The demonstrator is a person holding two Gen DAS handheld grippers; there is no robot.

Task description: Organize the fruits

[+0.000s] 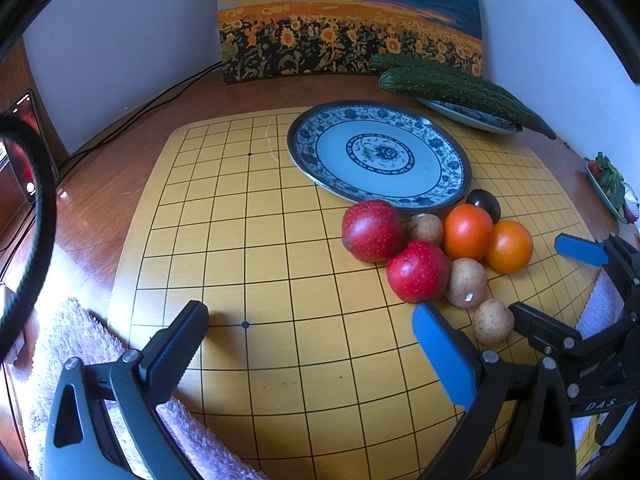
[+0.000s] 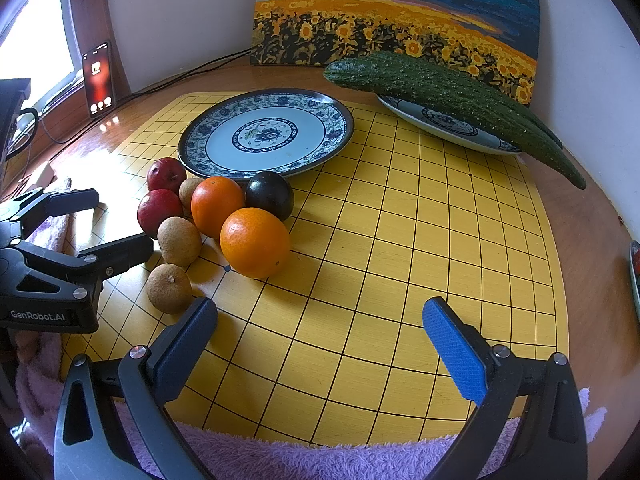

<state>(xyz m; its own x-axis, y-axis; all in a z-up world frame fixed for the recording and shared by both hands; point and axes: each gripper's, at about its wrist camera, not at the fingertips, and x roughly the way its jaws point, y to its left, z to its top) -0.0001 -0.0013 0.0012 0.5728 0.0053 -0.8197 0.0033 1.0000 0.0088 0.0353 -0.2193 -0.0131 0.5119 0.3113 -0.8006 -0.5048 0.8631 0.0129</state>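
A pile of fruit lies on the yellow grid board [image 1: 260,240] in front of an empty blue-patterned plate [image 1: 380,152]: two red apples [image 1: 372,230], two oranges [image 1: 468,232], a dark plum [image 2: 270,194] and three small brown fruits [image 1: 466,282]. My left gripper [image 1: 312,328] is open and empty, low over the board left of the pile. My right gripper [image 2: 320,320] is open and empty, right of the pile. Each gripper shows in the other's view: the right one at the edge of the left wrist view [image 1: 560,280], the left one in the right wrist view [image 2: 116,224].
Two cucumbers [image 2: 440,92] lie on a second plate [image 2: 452,128] at the back right. A sunflower painting [image 1: 348,20] leans on the wall. A phone [image 2: 98,80] stands at the left. A purple towel [image 2: 320,456] lies along the near edge.
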